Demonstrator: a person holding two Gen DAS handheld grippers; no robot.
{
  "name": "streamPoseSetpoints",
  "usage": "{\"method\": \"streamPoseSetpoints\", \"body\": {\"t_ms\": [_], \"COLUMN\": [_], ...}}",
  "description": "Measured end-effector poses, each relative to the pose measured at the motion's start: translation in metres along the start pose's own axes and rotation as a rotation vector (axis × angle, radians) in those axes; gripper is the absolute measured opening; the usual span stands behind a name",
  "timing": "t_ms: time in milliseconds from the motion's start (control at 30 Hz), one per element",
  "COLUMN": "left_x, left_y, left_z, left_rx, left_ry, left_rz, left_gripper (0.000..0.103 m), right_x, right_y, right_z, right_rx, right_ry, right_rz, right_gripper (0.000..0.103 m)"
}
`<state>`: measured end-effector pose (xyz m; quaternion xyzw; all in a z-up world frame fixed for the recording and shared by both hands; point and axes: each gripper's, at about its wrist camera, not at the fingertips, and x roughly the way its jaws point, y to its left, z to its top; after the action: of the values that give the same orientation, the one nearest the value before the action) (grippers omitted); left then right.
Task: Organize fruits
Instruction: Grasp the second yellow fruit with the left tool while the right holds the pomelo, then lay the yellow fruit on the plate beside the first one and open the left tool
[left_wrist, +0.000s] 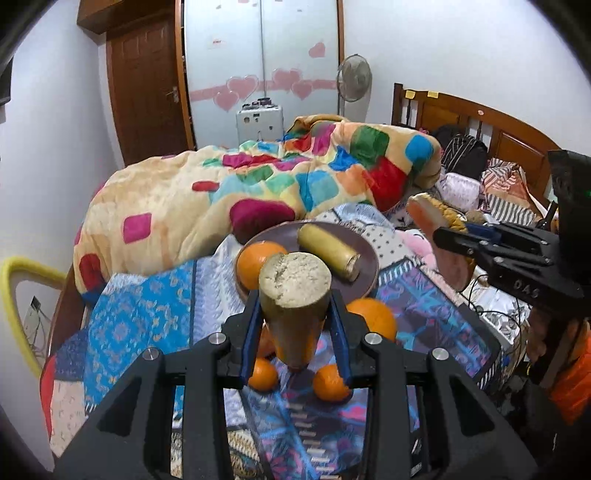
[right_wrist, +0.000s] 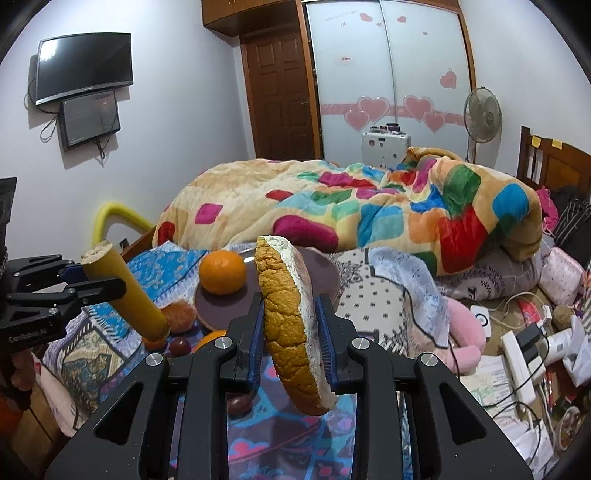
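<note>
My left gripper (left_wrist: 295, 325) is shut on a yellow banana piece (left_wrist: 295, 295), held upright above the bed; it also shows in the right wrist view (right_wrist: 122, 288). My right gripper (right_wrist: 290, 332) is shut on an orange-skinned melon slice (right_wrist: 288, 325), seen at the right of the left wrist view (left_wrist: 428, 218). A brown plate (left_wrist: 365, 258) holds an orange (left_wrist: 256, 260) and another banana piece (left_wrist: 328, 251). Three loose oranges (left_wrist: 373, 317) (left_wrist: 262, 374) (left_wrist: 330, 382) lie on the patterned cloth below my left gripper. The plate (right_wrist: 325, 273) and orange (right_wrist: 222, 272) show in the right wrist view.
A colourful quilt (left_wrist: 229, 192) is heaped behind the plate. Dark round fruits (right_wrist: 180, 346) (right_wrist: 239, 404) lie on the cloth. Cables and a power strip (right_wrist: 517, 358) clutter the right. A wooden headboard (left_wrist: 480, 125) and a fan (left_wrist: 354, 77) stand behind.
</note>
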<state>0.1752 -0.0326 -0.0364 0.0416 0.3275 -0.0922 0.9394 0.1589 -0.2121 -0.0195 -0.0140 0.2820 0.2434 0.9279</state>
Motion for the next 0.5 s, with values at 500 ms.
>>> {"method": "streamPoseSetpoints", "body": {"t_ms": [500], "left_x": [0.07], "left_y": [-0.018], "left_z": [0.035], "left_rx": [0.014], "left_ry": [0.048], "left_rz": [-0.049], "left_gripper": [0.035], "right_x": [0.036], "right_y": [-0.017], "right_z": [0.011], "right_rx": [-0.008], "right_ry": [0.014], "right_rz": [-0.032], "right_gripper": [0.024]}}
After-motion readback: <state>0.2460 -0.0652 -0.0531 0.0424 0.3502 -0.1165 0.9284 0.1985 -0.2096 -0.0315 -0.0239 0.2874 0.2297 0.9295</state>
